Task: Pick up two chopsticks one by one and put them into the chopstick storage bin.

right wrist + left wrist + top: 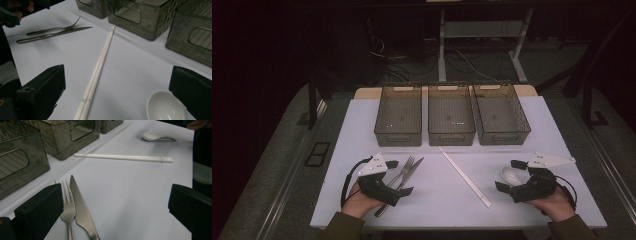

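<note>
Three bins [451,121] sit empty while the fork [401,174], knife [408,173], chopsticks [464,176] and spoon [510,175] lie before them, both the left gripper [399,177] and the right gripper [508,175] spread wide, holding nothing.

White spoon [510,175], silver fork [404,169] (white tablecloth [532,130])

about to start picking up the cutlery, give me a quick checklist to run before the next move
1. Left gripper open, holding nothing: ok.
2. Right gripper open, holding nothing: ok.
3. Fork and knife lie side by side between the left jaws, touching or nearly so; picking one alone: not ok.
4. Spoon sits between the right jaws, bowl up: ok.
5. Chopsticks lie together, apart from both grippers: ok.
6. Three bins empty: ok.
</note>
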Demonstrator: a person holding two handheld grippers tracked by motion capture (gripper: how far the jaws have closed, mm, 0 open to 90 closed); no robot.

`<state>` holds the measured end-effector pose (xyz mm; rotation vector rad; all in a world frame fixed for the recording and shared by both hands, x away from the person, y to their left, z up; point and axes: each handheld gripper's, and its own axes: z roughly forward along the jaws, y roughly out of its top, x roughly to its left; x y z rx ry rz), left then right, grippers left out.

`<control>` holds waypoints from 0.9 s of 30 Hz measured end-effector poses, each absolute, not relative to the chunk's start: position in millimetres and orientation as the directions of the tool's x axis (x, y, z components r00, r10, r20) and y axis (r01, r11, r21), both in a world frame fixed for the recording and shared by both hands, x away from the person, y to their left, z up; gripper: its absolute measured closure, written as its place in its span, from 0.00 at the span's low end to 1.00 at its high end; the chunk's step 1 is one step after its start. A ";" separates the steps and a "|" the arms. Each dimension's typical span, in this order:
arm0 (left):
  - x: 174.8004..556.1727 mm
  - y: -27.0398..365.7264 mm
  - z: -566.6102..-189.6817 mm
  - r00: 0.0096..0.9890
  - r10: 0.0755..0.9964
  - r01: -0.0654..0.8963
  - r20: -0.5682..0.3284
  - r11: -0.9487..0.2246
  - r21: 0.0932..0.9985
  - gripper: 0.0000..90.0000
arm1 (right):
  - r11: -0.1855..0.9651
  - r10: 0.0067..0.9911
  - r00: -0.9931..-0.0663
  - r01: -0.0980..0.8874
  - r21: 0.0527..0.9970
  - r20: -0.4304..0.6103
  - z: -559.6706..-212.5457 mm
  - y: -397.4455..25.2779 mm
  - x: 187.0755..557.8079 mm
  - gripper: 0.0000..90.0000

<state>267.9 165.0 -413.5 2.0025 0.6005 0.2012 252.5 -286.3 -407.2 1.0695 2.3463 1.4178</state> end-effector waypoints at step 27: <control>268.6 164.7 -414.4 0.863 0.493 0.327 -0.109 -0.381 0.865 0.00 | 0.287 0.649 -0.729 0.499 0.818 0.217 -408.2 -255.6 276.3 0.04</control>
